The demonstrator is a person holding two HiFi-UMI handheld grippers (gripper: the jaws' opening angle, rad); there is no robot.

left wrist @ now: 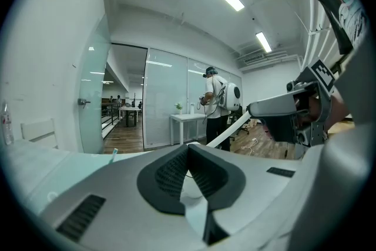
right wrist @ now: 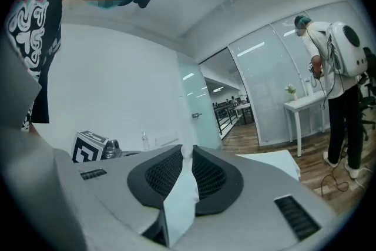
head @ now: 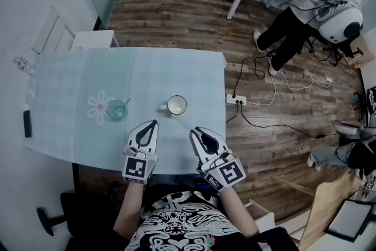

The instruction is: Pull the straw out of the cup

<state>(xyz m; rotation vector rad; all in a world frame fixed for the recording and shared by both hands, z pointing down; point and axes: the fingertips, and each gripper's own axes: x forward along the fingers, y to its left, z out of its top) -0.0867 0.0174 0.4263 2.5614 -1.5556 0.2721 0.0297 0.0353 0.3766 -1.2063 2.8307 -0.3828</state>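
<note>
Reaching has not begun: the left gripper (head: 153,123) and right gripper (head: 193,133) sit with jaws pressed together, empty. The cup (head: 116,110) with its straw (head: 126,102) stands ahead-left of the left gripper, so next one gripper must open and reach it.

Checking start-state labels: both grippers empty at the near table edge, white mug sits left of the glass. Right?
Not quite. The head view shows the white mug right of the glass, not left. The rest holds: the left gripper and right gripper are empty at the near edge of the table.
</note>
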